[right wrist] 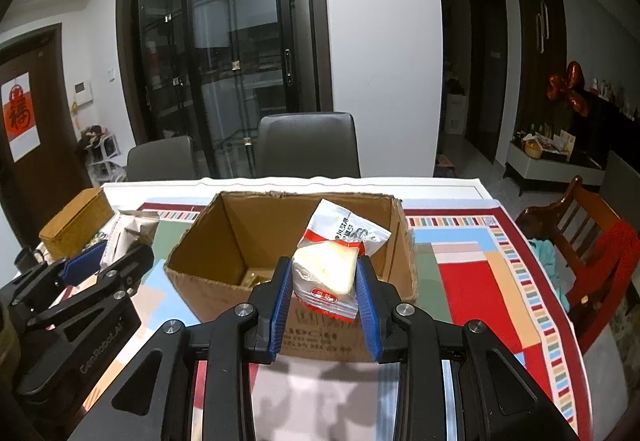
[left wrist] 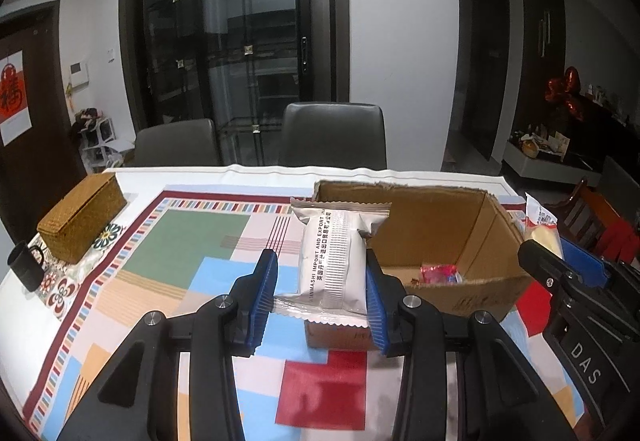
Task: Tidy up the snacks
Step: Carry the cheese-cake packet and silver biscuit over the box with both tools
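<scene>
1. Left gripper (left wrist: 322, 293): clamped on silver pack (left wrist: 334, 261), long axis pointing away along the fingers; box (left wrist: 472, 237) lies ahead and right, pack not yet over its opening
2. Right gripper (right wrist: 324, 291): clamped on red-white pack (right wrist: 334, 269); box (right wrist: 208, 277) straight ahead, nearer this hand
3. Count: packs held, two; box, one; red wrapper (left wrist: 438, 273) inside, one; other contents unclear
</scene>
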`<state>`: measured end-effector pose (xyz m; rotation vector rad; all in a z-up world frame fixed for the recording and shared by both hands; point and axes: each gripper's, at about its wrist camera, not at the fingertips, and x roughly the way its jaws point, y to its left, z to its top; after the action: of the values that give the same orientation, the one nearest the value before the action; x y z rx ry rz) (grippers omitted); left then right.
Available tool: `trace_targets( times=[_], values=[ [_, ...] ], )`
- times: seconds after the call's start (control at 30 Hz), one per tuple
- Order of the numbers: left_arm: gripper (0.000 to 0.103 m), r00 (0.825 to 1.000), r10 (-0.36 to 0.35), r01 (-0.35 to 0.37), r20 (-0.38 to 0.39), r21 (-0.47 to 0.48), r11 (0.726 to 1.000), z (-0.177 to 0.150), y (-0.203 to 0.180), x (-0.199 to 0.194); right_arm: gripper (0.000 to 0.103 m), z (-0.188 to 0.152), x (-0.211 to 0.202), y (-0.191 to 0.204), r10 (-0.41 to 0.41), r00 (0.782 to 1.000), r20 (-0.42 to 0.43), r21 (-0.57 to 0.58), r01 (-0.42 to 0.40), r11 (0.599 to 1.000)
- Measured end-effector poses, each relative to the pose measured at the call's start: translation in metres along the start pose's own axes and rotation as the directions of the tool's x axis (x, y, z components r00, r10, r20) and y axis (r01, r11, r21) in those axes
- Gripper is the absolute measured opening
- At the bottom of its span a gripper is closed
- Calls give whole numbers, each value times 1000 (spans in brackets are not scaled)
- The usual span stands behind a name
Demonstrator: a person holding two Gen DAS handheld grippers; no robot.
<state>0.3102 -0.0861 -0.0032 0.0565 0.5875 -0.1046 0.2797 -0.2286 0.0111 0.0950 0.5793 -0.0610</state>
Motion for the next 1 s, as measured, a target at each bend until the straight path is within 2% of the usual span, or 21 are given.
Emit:
trace_targets(
  times=[0.53, 1.0],
  values=[
    [41, 1000, -4, 3, 13, 40, 999, 25, -8, 30, 33, 12, 13, -1, -9, 1000, 6, 0, 9, 1000],
    [41, 1000, -15, 15, -1, 52, 999, 33, -12, 57, 33, 20, 46, -6, -22, 1000, -20, 4, 22, 1000]
  ],
)
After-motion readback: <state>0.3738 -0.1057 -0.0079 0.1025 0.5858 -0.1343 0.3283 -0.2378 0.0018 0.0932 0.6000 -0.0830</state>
